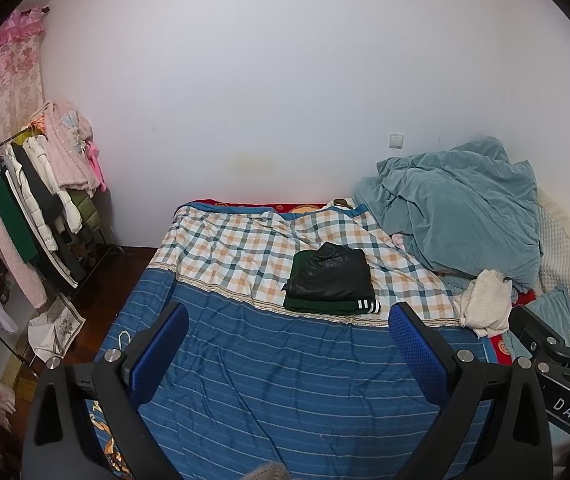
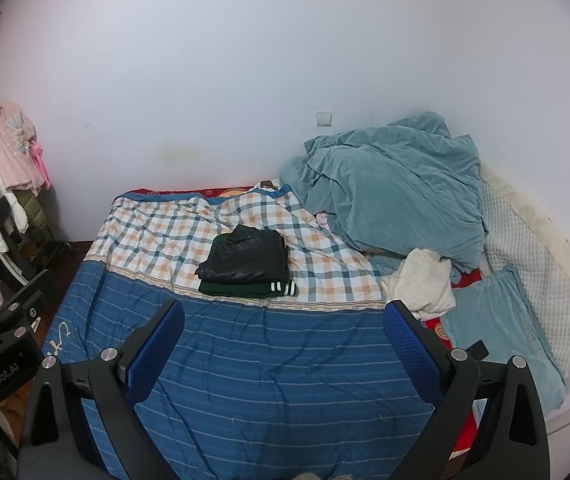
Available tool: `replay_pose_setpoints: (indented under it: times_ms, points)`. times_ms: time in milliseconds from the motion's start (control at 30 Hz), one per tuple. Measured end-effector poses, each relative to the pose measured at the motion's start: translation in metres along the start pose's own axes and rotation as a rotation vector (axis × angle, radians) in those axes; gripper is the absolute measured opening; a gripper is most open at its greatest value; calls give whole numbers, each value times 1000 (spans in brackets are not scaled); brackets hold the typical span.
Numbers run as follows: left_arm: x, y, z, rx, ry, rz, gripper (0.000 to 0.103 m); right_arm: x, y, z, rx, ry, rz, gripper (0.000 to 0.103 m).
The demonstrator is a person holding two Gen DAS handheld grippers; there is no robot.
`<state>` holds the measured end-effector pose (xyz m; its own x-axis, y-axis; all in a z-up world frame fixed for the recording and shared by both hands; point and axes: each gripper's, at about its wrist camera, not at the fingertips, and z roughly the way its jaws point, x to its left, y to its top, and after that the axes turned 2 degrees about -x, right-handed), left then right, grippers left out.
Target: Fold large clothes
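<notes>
Bed (image 1: 285,380) by white wall, folded black jacket (image 1: 331,270) atop folded green garment (image 1: 321,305), left gripper (image 1: 289,344) and right gripper (image 2: 285,340) spread, empty.

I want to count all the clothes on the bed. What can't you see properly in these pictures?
- Green garment: both views, mostly covered by the folded black jacket on top.
- Something pink: both views, tucked under the teal blanket.
- White garment: crumpled, its type unclear.
- Clothes rack: cut off by the left edge.
- Left gripper and right gripper: open, holding nothing.
</notes>
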<state>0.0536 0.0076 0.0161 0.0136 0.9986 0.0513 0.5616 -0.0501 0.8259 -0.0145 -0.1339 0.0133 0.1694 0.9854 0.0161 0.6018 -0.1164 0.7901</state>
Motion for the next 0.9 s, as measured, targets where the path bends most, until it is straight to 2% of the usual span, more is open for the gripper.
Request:
replay_pose_setpoints:
  times_ms: [900]
  points:
    - [11, -14, -9, 11, -5, -6, 102, 3, -9, -3, 8, 3, -4, 101]
